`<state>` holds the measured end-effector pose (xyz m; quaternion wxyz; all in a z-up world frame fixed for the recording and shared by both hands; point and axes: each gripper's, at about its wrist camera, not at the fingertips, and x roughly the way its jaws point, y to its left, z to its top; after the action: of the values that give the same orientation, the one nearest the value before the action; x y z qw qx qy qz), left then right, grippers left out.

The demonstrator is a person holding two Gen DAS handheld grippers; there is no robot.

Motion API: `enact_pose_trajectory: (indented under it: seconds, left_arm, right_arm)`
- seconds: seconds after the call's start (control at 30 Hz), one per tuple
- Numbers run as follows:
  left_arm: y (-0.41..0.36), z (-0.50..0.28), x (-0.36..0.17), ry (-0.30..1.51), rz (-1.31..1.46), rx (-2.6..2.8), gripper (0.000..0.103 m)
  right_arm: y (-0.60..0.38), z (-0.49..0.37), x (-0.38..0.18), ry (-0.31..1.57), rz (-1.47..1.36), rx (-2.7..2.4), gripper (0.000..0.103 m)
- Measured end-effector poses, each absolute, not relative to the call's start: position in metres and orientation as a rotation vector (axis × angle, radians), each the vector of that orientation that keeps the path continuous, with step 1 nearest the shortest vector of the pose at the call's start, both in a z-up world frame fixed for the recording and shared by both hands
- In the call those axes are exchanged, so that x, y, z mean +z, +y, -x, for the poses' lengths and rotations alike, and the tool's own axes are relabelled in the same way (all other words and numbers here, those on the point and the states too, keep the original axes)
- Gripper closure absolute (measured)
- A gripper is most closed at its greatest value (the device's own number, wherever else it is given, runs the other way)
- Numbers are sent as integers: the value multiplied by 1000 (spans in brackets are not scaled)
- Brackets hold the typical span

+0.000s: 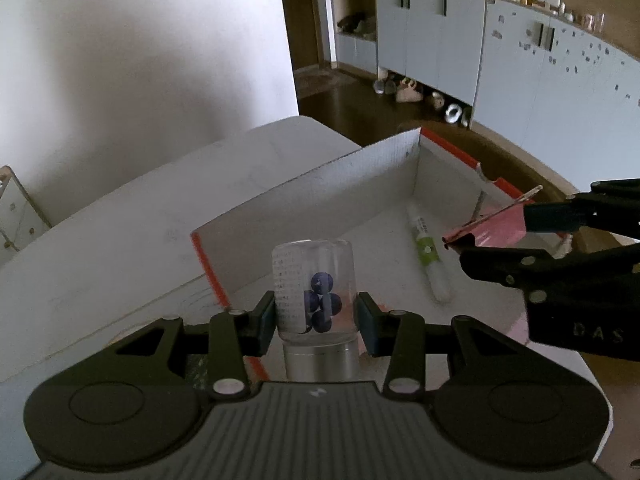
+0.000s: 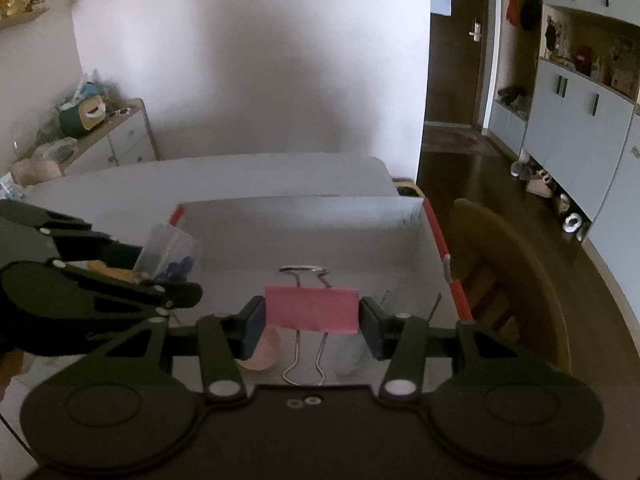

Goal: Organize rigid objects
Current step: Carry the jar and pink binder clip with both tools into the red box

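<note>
My left gripper (image 1: 316, 312) is shut on a clear jar (image 1: 314, 280) with a silver lid and blue printed berries, held lid toward the camera over the near edge of a white cardboard box (image 1: 320, 196) with orange rims. My right gripper (image 2: 312, 318) is shut on a pink binder clip (image 2: 311, 308) with silver wire handles, above the same box (image 2: 304, 212). In the left wrist view the right gripper (image 1: 480, 240) carries the clip (image 1: 500, 228) at the right. In the right wrist view the left gripper (image 2: 160, 280) and jar (image 2: 170, 256) show at the left. A green-labelled tube (image 1: 429, 256) lies inside the box.
The box rests on a white table (image 1: 120, 248) against a white wall. A wooden chair (image 2: 492, 280) stands beside the table's right edge. Pale cabinets (image 1: 540, 80) with shoes beneath line the far side. A small drawer unit (image 2: 128, 136) with clutter stands at the left.
</note>
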<state>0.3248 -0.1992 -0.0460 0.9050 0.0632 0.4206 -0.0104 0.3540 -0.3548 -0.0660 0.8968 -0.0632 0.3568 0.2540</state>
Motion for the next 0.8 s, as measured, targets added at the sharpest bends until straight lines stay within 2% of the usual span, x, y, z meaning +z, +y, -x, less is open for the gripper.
enact_pose_trajectory:
  seconds: [0.8]
  left_arm:
    - [-230,-426,-107,1046,-264,-10,61]
  right_arm:
    - [-348,-396,-127,872,261,572,54]
